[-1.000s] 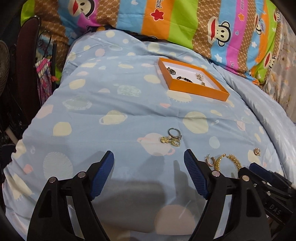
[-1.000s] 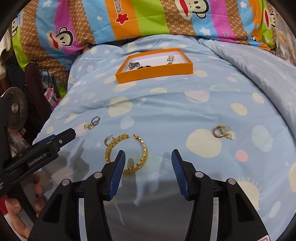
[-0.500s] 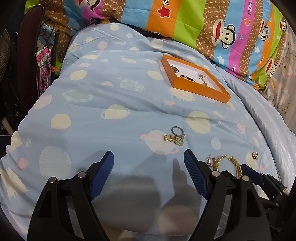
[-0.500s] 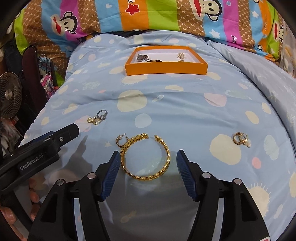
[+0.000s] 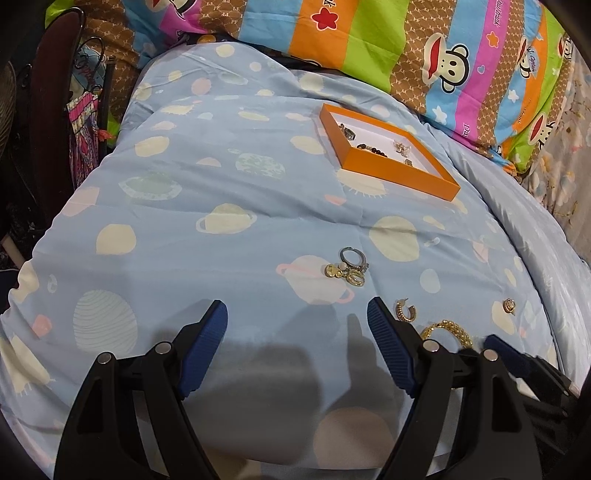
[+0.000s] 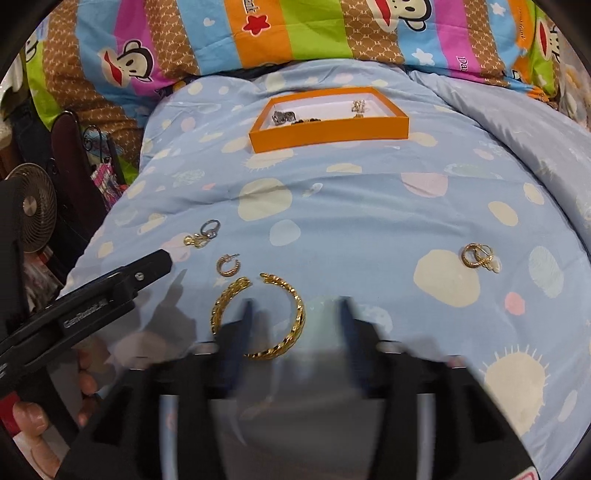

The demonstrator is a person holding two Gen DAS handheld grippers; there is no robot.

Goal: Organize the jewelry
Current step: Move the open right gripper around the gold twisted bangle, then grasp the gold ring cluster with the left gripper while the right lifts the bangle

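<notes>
A gold chain bangle [image 6: 275,321] lies on the blue quilt, its right side between my open right gripper's [image 6: 293,319] blurred fingers. It also shows in the left wrist view [image 5: 448,330]. A small gold hoop earring [image 6: 228,266] lies just left of it. A ring cluster [image 5: 349,267] lies ahead of my open, empty left gripper [image 5: 297,321]. Another gold earring pair [image 6: 480,256] lies to the right. The orange tray [image 6: 332,129] holds several pieces at the far side.
A striped monkey-print pillow [image 6: 295,29] lies behind the tray. A fan [image 6: 31,206] and a dark chair [image 5: 48,110] stand off the bed's left side. A small stud [image 5: 509,305] lies on the quilt to the right.
The right gripper has moved forward and down so the bangle's right side now sits between its fingers; its view is blurred. The left gripper has drifted slightly, still open.
</notes>
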